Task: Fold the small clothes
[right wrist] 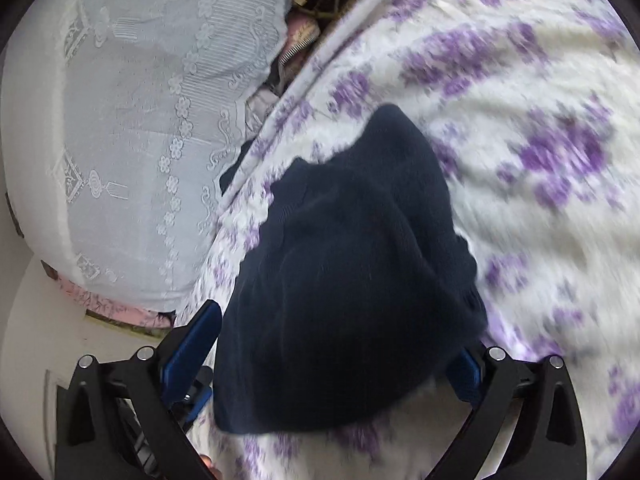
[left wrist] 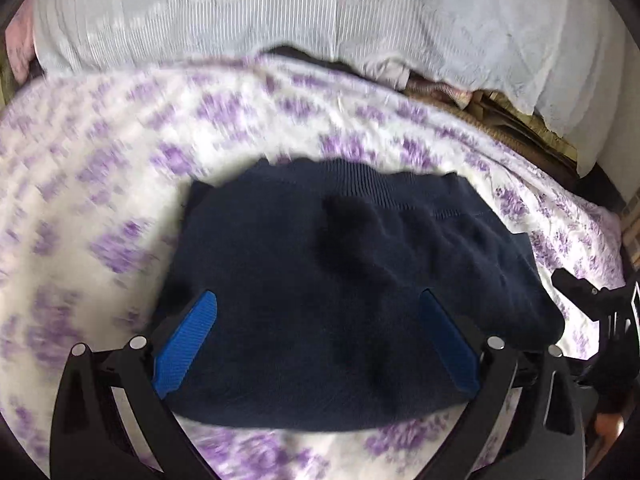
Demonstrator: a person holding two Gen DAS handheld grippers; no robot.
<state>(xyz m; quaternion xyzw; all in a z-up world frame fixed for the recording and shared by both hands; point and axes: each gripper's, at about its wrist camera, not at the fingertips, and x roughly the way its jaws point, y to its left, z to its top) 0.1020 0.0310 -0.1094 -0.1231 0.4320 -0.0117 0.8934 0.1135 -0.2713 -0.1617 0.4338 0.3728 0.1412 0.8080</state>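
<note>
Black frames, ribbed blue fingers

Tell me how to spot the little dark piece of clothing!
Find the bedspread, white with purple flowers. Lying in its middle is the navy knit garment. It's the only dark, plain thing there, with a ribbed band along one edge.

1. No readable text anywhere, honestly. No letters, numbers, brand marks or signs in either wrist view.
2. The navy knit garment shows no tag or label on the side that's facing up.
3. The purple-flowered bedsheet has only a flower print, and it's blurry.
4. The white lace cover at the far side carries woven flower and ornament patterns, nothing that reads as writing.
</note>
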